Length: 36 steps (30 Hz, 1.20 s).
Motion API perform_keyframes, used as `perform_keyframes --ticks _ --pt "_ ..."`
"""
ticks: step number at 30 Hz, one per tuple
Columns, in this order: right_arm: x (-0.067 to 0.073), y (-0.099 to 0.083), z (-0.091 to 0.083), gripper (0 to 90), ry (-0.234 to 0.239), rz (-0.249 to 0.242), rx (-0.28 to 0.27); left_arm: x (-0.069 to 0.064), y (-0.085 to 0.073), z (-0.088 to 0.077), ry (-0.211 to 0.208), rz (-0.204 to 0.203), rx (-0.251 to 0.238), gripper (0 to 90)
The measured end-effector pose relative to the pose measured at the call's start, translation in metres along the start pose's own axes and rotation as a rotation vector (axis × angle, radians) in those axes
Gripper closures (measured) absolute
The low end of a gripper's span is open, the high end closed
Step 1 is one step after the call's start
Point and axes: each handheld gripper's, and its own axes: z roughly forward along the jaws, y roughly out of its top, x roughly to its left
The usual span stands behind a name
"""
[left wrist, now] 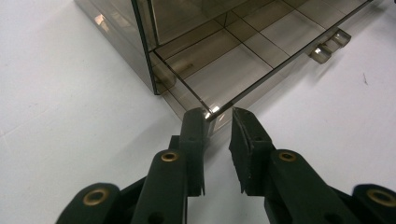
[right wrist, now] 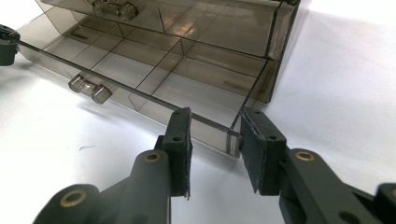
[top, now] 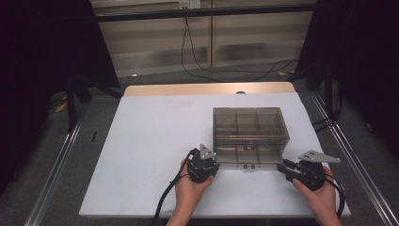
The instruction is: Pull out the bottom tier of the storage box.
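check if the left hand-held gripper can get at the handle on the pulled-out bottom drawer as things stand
Probably yes. The left hand-held gripper sits at the drawer's front corner, and the handle lies further along the same front edge, with bare table between and nothing blocking it.

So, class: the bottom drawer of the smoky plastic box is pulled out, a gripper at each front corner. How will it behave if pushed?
The drawer looks like thin, hard plastic, so it is probably stiff and light. Its compartments look empty, so it should slide easily, and the whole box may skid on the smooth table. Pushed at one corner alone, it may twist and jam.
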Motion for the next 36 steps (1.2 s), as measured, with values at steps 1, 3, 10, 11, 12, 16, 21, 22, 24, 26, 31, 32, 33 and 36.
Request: perform_keyframes --ticks 1,3,10,11,12,16,21,22,24,26,31,32,33,36 --pt "0.0002 -0.0003 -0.0005 64.6 0.003 0.001 0.000 0.0002 -0.0001 -0.0004 0.000 0.004 0.005 75.4" --pt "0.0005 -0.0005 -0.0012 64.6 0.003 0.001 0.002 -0.0003 -0.0006 -0.0014 -0.003 0.005 0.010 75.6" --pt "0.0008 -0.0011 -0.0023 64.6 0.007 -0.002 0.002 -0.0010 -0.0013 -0.0026 -0.005 0.007 0.014 75.8" --pt "0.0006 -0.0015 -0.0028 64.6 0.011 -0.001 0.002 -0.0008 -0.0013 -0.0030 -0.005 0.009 0.017 76.0" --pt "0.0006 -0.0015 -0.0028 64.6 0.011 -0.001 0.002 -0.0005 -0.0014 -0.0031 -0.010 0.007 0.016 76.0" --pt "0.0008 -0.0021 -0.0039 64.8 0.015 -0.006 0.001 0.0001 -0.0030 -0.0038 -0.020 0.013 0.011 76.2" --pt "0.0006 -0.0026 -0.0044 64.9 0.020 -0.005 0.000 -0.0007 -0.0047 -0.0043 -0.025 0.009 0.002 76.5" --pt "0.0007 -0.0027 -0.0047 64.8 0.021 -0.004 0.000 -0.0008 -0.0047 -0.0045 -0.026 0.011 0.006 76.5" --pt "0.0008 -0.0031 -0.0052 64.8 0.021 -0.008 0.002 -0.0010 -0.0050 -0.0050 -0.025 0.013 0.008 76.6" --pt "0.0011 -0.0034 -0.0054 64.8 0.020 -0.007 0.003 -0.0016 -0.0055 -0.0049 -0.026 0.010 0.004 76.6" --pt "0.0015 -0.0038 -0.0062 64.7 0.024 -0.004 0.002 -0.0019 -0.0062 -0.0059 -0.027 0.012 0.012 76.8" --pt "0.0016 -0.0039 -0.0063 64.4 0.022 -0.007 0.003 -0.0018 -0.0062 -0.0060 -0.028 0.015 0.014 76.9" --pt "0.0016 -0.0039 -0.0063 64.4 0.022 -0.007 0.003 -0.0018 -0.0063 -0.0061 -0.028 0.014 0.014 76.9" --pt "0.0016 -0.0040 -0.0065 64.4 0.022 -0.010 0.004 -0.0015 -0.0067 -0.0060 -0.035 0.014 0.013 77.0"
